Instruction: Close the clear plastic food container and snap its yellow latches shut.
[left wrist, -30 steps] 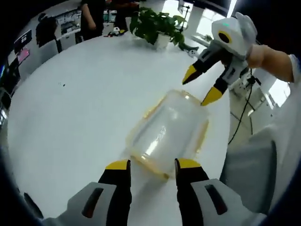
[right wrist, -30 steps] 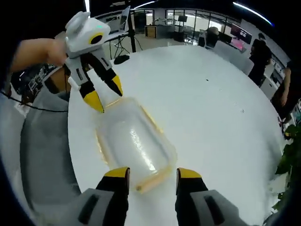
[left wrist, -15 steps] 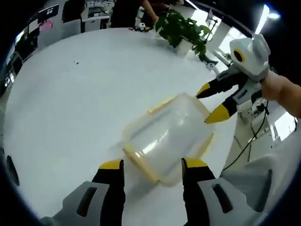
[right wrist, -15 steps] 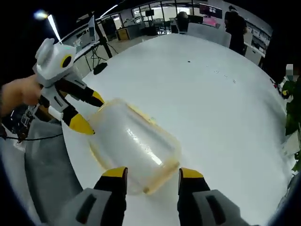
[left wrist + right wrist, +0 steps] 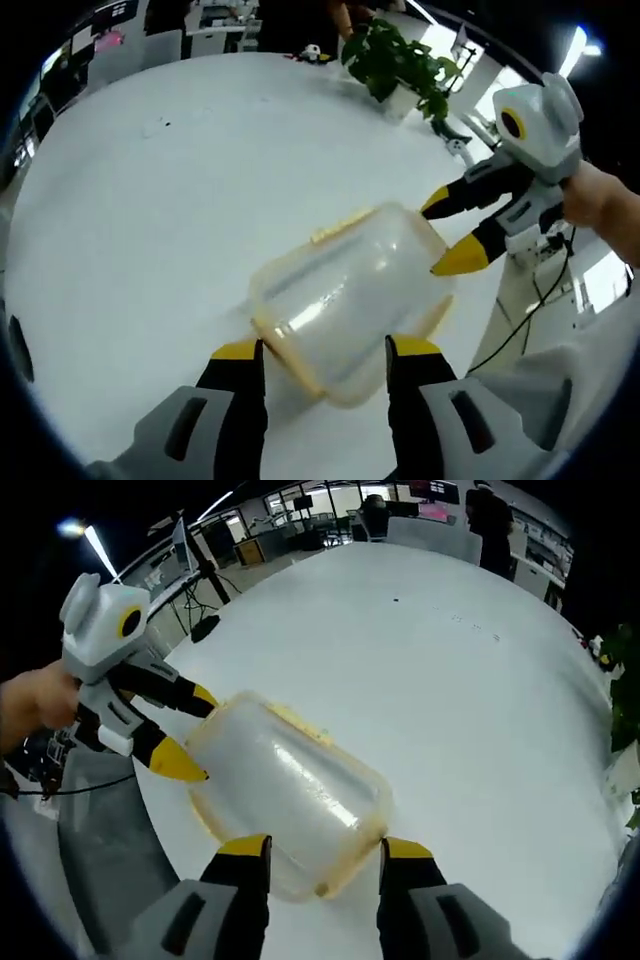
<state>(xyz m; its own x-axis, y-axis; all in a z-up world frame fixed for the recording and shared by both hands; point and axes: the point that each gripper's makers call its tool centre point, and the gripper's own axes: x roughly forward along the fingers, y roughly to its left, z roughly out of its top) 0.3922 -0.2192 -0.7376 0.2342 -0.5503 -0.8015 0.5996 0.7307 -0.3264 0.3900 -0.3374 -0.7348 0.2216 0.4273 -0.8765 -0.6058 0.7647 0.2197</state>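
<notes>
Bright, even light; fisheye-warped edges

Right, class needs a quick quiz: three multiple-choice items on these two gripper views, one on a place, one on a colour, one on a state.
1. Where does the clear plastic container rest?
A. on the white table
B. on the floor
C. on a chair

2. What colour are the tips of each hand-held gripper?
A. red
B. yellow
C. green

3. How do the jaws of the left hand-held gripper and the right hand-held gripper stand?
A. shut on the potted plant
B. both fully shut
C. open, one at each end of the container

Answers: 1 A, it lies on the table; 2 B, yellow tips show; 3 C, gaps show between jaws.
</notes>
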